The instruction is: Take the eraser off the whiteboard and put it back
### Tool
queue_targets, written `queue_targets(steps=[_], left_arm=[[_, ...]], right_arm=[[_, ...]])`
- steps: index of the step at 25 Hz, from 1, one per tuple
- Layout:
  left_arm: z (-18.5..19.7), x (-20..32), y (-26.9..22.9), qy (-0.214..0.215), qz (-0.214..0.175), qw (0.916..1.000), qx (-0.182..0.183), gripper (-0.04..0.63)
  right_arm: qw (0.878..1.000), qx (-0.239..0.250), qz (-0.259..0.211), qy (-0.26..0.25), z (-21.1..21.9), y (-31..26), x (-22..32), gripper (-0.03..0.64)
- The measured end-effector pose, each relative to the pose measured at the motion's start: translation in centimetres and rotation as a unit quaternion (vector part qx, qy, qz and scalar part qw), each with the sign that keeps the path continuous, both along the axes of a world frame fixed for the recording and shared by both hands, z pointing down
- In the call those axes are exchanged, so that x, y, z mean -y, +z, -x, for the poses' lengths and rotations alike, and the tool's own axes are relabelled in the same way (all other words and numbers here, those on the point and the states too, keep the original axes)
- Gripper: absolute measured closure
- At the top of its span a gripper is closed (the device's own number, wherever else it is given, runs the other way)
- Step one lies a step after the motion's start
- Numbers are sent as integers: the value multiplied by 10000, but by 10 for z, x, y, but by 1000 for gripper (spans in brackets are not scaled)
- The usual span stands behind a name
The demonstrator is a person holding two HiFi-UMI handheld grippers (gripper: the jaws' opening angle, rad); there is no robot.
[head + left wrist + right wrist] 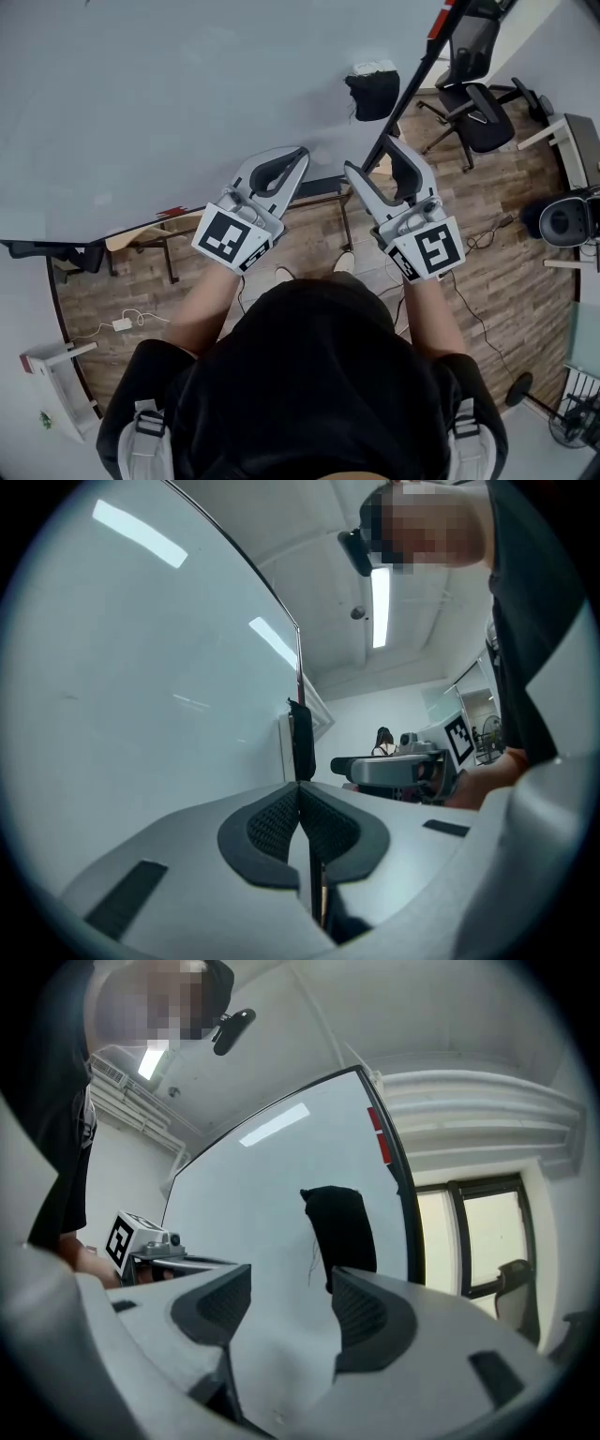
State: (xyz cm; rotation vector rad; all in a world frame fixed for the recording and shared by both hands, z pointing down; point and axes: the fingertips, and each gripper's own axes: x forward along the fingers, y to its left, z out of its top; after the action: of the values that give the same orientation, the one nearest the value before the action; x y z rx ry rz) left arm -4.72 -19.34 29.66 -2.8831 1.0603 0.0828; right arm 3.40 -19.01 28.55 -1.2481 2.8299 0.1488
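Observation:
The black eraser [373, 94] sticks to the whiteboard [169, 94] near its right edge. My right gripper [370, 156] is open and empty, below the eraser and apart from it. In the right gripper view the eraser [339, 1226] shows on the board beyond the spread jaws of the right gripper [291, 1290]. My left gripper [302, 152] is shut on nothing, held to the left of the right one. In the left gripper view its pads [323, 825] meet, and the eraser [302, 739] shows edge-on beyond them.
Black office chairs [475, 105] stand on the wood floor at the right. A desk edge [574, 141] and a dark round object [562, 221] are at the far right. A white charger and cable [123, 324] lie at the lower left. The board's frame [417, 75] runs diagonally.

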Motion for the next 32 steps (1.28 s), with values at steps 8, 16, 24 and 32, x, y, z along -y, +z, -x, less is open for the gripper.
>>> queue_targets(steps=[8, 16, 24, 32], left_arm=[[0, -11, 23, 13, 128, 9999, 63, 600], [-11, -23, 28, 102, 149, 9998, 104, 600], [-14, -25, 32, 91, 151, 9998, 90, 600], [-24, -28, 42, 164, 236, 9995, 105, 600]], right_arm=[[9993, 93, 227, -270, 7, 21, -10, 405], [9986, 155, 270, -429, 10, 29, -20, 539], [9992, 110, 263, -288, 3, 35, -22, 575], [9993, 119, 272, -207, -9, 41, -26, 594]])
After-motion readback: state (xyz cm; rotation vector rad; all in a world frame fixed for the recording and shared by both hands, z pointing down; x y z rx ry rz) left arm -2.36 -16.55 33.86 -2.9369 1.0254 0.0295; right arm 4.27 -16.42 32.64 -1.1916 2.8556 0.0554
